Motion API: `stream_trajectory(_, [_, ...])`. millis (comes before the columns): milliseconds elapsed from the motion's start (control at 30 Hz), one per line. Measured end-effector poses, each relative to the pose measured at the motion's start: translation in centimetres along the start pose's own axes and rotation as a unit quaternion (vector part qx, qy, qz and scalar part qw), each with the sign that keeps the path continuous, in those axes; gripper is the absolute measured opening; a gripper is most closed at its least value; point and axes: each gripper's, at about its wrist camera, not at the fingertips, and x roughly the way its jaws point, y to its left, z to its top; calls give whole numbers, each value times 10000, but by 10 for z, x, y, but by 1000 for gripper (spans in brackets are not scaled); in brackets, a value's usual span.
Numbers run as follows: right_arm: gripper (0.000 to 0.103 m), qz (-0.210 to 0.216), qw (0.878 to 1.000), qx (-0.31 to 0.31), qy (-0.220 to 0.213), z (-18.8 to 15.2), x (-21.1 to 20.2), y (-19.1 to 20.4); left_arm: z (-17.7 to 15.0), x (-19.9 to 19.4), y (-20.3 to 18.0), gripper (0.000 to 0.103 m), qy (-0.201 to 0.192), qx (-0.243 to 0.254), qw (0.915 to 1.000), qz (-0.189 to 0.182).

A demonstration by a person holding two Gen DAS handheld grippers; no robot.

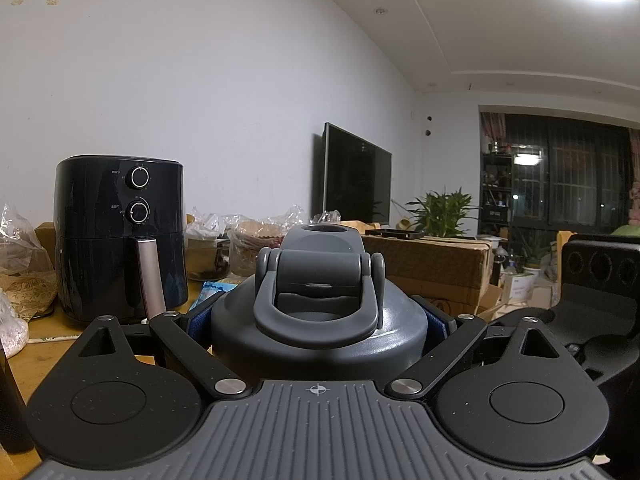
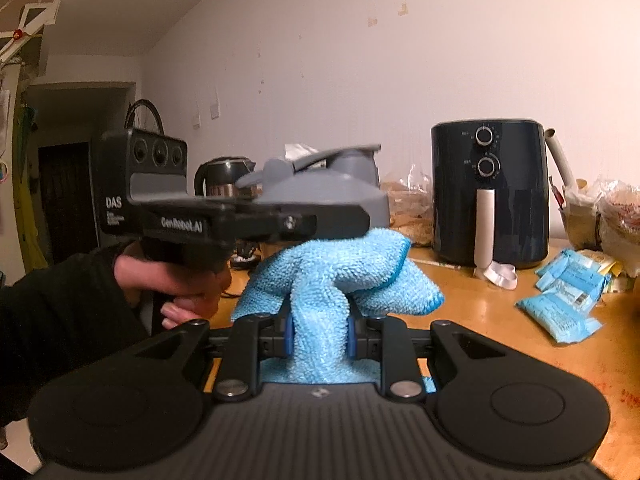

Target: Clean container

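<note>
Grey container rigid, smooth, likely slippery: left gripper clamps its shoulder; right gripper pinches soft, limp blue cloth

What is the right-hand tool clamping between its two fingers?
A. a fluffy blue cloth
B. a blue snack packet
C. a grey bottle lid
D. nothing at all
A: in the right wrist view the right tool has its blue pads pressed into a bunched blue cloth, while the grey container sits in the left tool.
</note>
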Motion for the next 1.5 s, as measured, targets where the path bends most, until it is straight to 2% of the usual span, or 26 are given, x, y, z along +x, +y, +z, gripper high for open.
stream_trajectory(667, [20,12,10000,-29,-20,3,-2,1,0,1,1,95,-14,-12,10000,4])
stream_trajectory(1500, [20,98,9973,199,695,-44,22,-11,0,0,1,95,-24,-18,10000,11])
